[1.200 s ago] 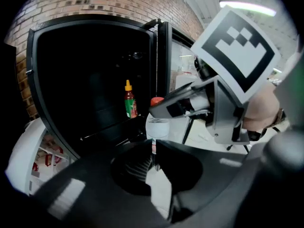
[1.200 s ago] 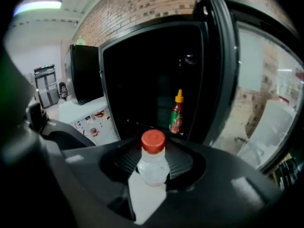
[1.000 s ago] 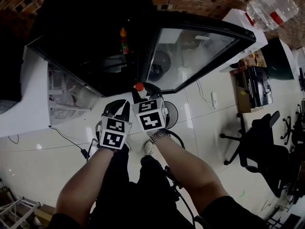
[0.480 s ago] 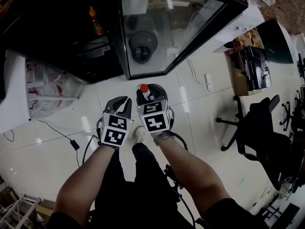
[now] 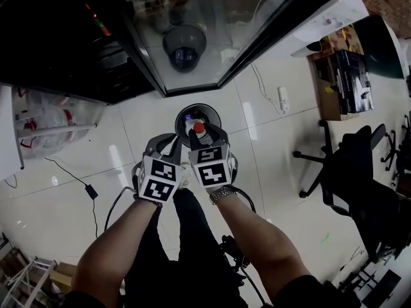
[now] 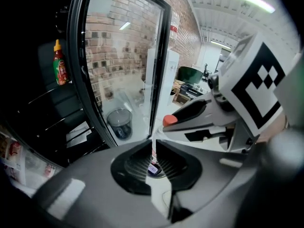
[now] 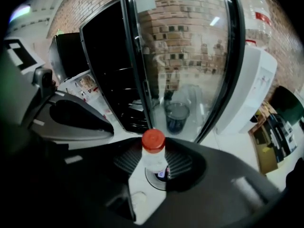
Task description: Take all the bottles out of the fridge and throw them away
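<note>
Right gripper view: upright bottle point(image 7: 154, 161), cap point(image 7: 153, 140) up, clamped in right gripper point(image 7: 155, 169) jaws; left gripper point(image 6: 153, 148) jaws together, empty.

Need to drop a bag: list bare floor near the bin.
Bare tile left of the bin, out to the cable, and right of it, toward the chair. Tight between bin and fridge door.

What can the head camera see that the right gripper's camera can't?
Only the head view: the person's arms, a black chair and a sauce bottle in the fridge. Only the right gripper view: the ribbed pads pressing the clear sides of the red-capped bottle. Both: that bottle in the right gripper, the bin below it and the glass door.
</note>
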Tool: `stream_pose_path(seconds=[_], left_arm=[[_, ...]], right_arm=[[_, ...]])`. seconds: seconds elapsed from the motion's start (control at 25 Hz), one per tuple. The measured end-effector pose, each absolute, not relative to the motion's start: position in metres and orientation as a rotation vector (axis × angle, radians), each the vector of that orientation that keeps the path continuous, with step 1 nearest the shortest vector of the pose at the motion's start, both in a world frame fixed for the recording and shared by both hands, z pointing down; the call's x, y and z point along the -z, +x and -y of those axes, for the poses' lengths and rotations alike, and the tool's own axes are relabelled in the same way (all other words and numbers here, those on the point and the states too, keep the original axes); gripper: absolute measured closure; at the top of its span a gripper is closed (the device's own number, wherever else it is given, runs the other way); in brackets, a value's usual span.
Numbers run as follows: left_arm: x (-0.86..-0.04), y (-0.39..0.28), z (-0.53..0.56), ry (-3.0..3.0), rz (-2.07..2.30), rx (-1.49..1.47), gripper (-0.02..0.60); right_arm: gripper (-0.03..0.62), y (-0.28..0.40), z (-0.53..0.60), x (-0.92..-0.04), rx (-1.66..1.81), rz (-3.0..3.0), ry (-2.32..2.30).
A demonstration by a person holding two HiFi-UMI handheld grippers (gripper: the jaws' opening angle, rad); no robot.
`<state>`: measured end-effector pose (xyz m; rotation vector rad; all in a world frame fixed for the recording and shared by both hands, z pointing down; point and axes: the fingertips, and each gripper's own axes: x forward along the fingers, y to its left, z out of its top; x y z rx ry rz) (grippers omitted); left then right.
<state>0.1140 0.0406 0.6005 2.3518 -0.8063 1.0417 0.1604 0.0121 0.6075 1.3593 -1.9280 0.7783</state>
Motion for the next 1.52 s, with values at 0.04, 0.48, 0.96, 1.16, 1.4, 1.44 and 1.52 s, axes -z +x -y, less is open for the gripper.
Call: stream_pose_path(seconds=[0.04,0.48,0.96,1.16,1.4,1.44,1.52], left_arm=[[-0.608,0.116,-0.041,2.347,0.796,-1.050,0.580],[-0.669,0.124,-0.054,2.305,0.707,-1.130,0.580],[-0.706,0.120,-0.059,2.277,0.676,-1.146,0.580],[-0.705,0.117,-0.056,2.278,0.674,-1.153,0.580],[-0.702,0.113,-0.052,2.276,0.689,-1.149,0.580],[-0.701,0.112,-0.051,2.275,0.693,-1.148,0.580],[-0.699,0.110,-0.052,2.273,0.702,-1.142,0.580]], right_arm=[[0.447,0.163,-0.013,-0.616,-0.788,1.922,1.358],[0.447,0.174,-0.034,-0.698,-0.894,1.840,1.324],[0.456,0.179,-0.039,-0.752,-0.939,1.764,1.317],[0.475,0.173,-0.044,-0.758,-0.972,1.757,1.304],[0.477,0.166,-0.047,-0.755,-0.970,1.768,1.287],[0.477,0.165,-0.048,-0.754,-0.969,1.769,1.287],[0.477,0.163,-0.047,-0.750,-0.960,1.775,1.287]])
